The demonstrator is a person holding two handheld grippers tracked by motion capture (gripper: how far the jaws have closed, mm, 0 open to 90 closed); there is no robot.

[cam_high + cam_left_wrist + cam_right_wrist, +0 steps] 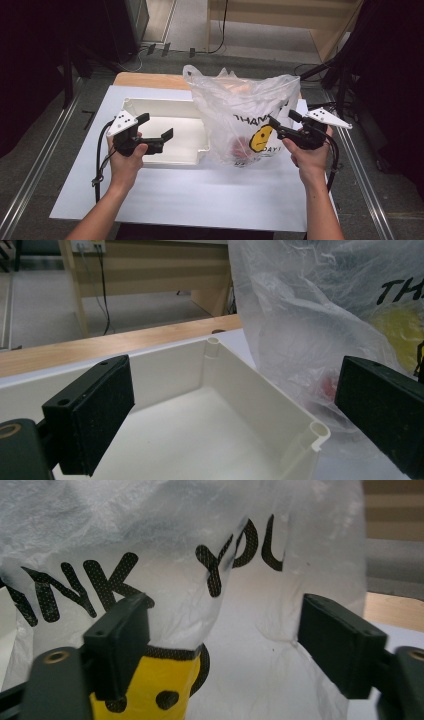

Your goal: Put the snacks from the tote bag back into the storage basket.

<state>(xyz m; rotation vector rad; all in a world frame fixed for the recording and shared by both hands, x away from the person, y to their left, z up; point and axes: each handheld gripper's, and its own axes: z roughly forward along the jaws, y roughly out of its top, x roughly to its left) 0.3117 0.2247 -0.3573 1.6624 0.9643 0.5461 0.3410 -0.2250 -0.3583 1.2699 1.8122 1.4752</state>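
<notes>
One translucent plastic bag [245,117], printed with a yellow smiley and "THANK YOU", stands at the table's centre, touching the white plastic tub [165,132] at its nine o'clock. At the bag's three o'clock the right gripper [281,125] has its jaws apart against the film, nothing pinched. The left gripper [157,127] hangs wide open and empty over the tub.

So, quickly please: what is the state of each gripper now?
Left gripper: open, holding nothing, over the white tray.
Right gripper: open, jaws beside the plastic bag, not gripping it.
</notes>
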